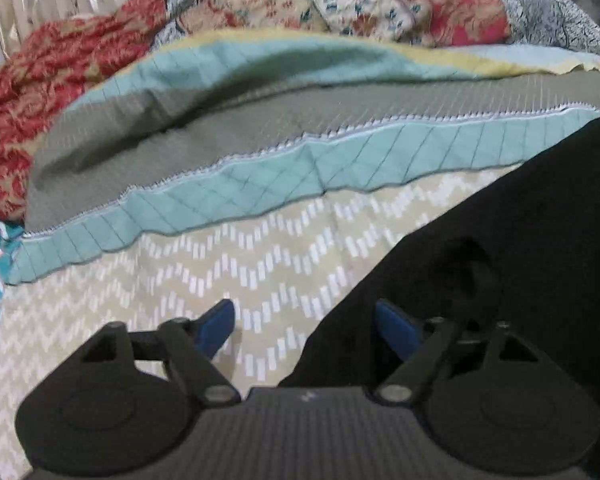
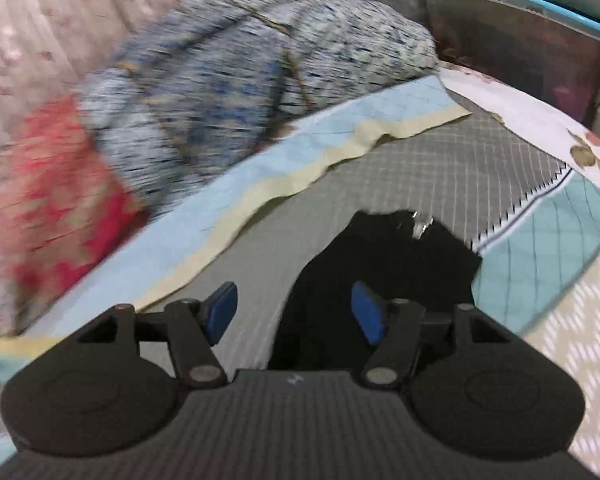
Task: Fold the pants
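Observation:
Black pants (image 1: 500, 240) lie on a bed quilt, filling the right side of the left wrist view. My left gripper (image 1: 305, 322) is open, its blue pads wide apart, over the pants' left edge and the beige zigzag quilt (image 1: 228, 264). In the right wrist view the black pants (image 2: 380, 264) lie ahead with a small metal fastener (image 2: 422, 227) at their far end. My right gripper (image 2: 294, 312) is open, right pad over the pants, left pad over grey quilt. Neither holds anything.
The quilt has teal (image 1: 340, 164) and grey (image 1: 260, 120) bands. Piled red floral bedding (image 1: 40, 92) and patterned pillows (image 2: 240, 72) lie at the back. A dark headboard or furniture with a blue rim (image 2: 520, 0) stands at the far right.

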Demonstrator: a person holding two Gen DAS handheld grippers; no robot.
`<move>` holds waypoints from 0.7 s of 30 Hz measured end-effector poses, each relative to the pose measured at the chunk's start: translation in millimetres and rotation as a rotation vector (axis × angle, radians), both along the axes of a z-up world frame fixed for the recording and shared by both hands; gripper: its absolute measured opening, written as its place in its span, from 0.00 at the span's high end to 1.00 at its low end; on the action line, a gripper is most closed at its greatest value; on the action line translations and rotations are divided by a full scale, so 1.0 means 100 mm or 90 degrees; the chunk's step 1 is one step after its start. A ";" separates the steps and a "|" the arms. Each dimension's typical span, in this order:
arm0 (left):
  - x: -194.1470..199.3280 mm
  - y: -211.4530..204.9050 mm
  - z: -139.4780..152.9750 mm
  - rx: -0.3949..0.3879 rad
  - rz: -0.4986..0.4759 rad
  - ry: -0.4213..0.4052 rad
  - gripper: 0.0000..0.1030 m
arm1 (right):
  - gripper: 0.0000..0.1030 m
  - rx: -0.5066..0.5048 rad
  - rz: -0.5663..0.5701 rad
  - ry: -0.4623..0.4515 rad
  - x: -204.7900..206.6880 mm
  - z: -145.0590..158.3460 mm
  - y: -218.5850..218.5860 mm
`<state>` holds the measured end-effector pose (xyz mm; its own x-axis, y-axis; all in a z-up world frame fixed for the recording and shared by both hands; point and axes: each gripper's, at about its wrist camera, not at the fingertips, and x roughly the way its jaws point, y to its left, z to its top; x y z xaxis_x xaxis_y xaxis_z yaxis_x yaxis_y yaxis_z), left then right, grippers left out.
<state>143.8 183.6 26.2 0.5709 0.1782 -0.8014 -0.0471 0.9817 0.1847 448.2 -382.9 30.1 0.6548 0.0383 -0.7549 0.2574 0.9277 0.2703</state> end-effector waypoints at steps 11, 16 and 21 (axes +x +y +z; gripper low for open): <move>-0.07 -0.25 0.18 0.029 -0.006 -0.026 0.92 | 0.93 -0.025 -0.058 0.035 0.18 -0.37 -0.24; -0.48 -0.28 0.68 0.012 0.027 -0.124 0.92 | 0.93 0.105 -0.105 -0.071 -0.54 0.25 -0.78; -1.10 -0.42 1.02 0.013 0.023 -0.186 0.94 | 0.93 0.191 -0.119 -0.144 -1.66 0.72 -1.33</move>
<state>33.3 141.2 128.5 0.7697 0.2171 -0.6004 -0.1358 0.9746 0.1783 282.6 -515.8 102.2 0.8192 0.0996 -0.5648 0.3172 0.7418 0.5909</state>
